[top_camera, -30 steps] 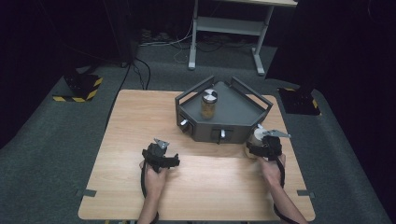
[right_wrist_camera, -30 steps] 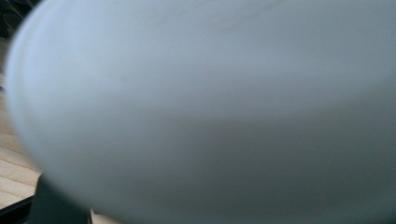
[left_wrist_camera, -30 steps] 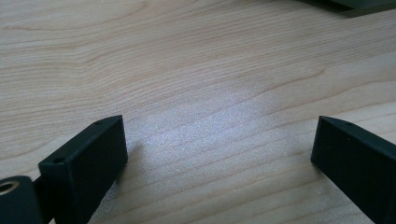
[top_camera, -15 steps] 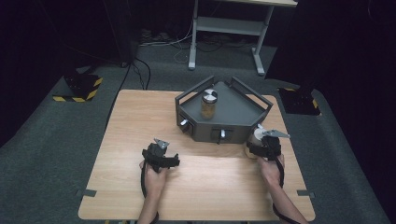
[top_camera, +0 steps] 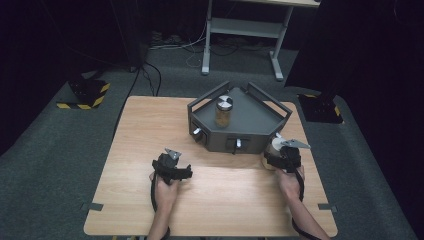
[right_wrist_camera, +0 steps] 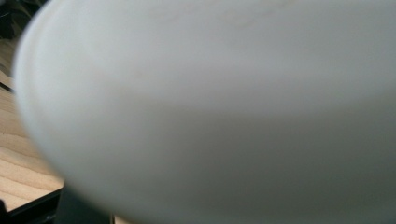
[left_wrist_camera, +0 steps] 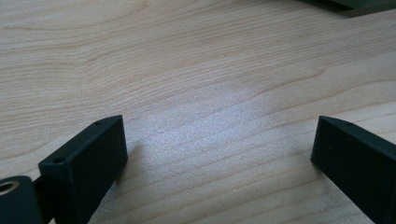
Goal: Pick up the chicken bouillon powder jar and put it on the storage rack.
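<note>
A jar with a white lid (top_camera: pixel 273 144) stands on the wooden table (top_camera: pixel 140 130) near its right edge, just in front of the dark grey tray (top_camera: pixel 257 117). My right gripper (top_camera: pixel 277 151) is shut on it, and the jar's white lid (right_wrist_camera: pixel 210 112) sits blurred right against that gripper's camera. A second jar (top_camera: pixel 223 112) with brown contents and a black-and-white lid stands inside the tray. Over bare wood at the front left, my left gripper (top_camera: pixel 172 159) is held low, its jaws (left_wrist_camera: pixel 219 154) wide open with nothing between them.
The tray has raised rails and small knobs (top_camera: pixel 238 144) on its front wall. A white metal stand (top_camera: pixel 245 30) and cables lie on the floor beyond the table. Black-and-yellow marked blocks (top_camera: pixel 85 95) sit on the floor at the left and right.
</note>
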`<action>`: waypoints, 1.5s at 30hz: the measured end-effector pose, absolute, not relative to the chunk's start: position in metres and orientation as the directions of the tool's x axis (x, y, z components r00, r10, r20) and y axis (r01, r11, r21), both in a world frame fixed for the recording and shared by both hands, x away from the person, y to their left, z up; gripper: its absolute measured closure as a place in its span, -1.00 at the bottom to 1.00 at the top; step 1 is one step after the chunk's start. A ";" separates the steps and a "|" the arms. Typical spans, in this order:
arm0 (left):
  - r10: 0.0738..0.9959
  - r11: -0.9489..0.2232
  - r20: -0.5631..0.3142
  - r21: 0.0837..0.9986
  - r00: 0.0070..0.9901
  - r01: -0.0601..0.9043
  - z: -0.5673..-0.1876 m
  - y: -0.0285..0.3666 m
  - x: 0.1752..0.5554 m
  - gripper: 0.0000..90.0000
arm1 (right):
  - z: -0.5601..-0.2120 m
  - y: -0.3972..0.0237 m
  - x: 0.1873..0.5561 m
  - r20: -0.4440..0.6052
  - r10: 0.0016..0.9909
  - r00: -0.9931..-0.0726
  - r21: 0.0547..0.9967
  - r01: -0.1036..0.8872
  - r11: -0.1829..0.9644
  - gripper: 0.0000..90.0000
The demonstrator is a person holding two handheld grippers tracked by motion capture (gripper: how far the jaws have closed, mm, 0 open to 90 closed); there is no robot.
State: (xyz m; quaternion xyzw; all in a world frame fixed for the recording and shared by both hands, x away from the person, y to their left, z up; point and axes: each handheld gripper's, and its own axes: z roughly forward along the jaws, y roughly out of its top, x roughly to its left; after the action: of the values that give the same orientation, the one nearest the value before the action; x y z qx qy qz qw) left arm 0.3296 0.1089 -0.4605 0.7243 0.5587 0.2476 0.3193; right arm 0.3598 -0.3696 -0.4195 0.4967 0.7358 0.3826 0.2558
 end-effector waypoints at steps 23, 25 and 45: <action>0.967 -0.175 0.003 0.737 0.256 0.653 -0.460 0.109 0.331 -0.95 | -0.413 -0.378 0.352 0.003 0.913 -0.408 0.813 0.532 0.235 -0.29; 0.967 -0.175 0.003 0.737 0.256 0.653 -0.460 0.109 0.331 -0.95 | -0.409 -0.379 0.351 -0.001 0.911 -0.413 0.817 0.526 0.239 -0.29; 0.967 -0.175 0.003 0.736 0.255 0.654 -0.460 0.109 0.331 -0.96 | -0.358 -0.385 0.338 -0.046 0.855 -0.517 0.838 0.446 0.314 -0.29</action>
State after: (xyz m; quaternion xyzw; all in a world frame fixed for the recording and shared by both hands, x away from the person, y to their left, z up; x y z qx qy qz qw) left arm 0.3310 0.1085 -0.4601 0.7260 0.5583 0.2463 0.3172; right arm 0.3376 -0.3854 -0.3576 0.4221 0.7705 0.4057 0.2521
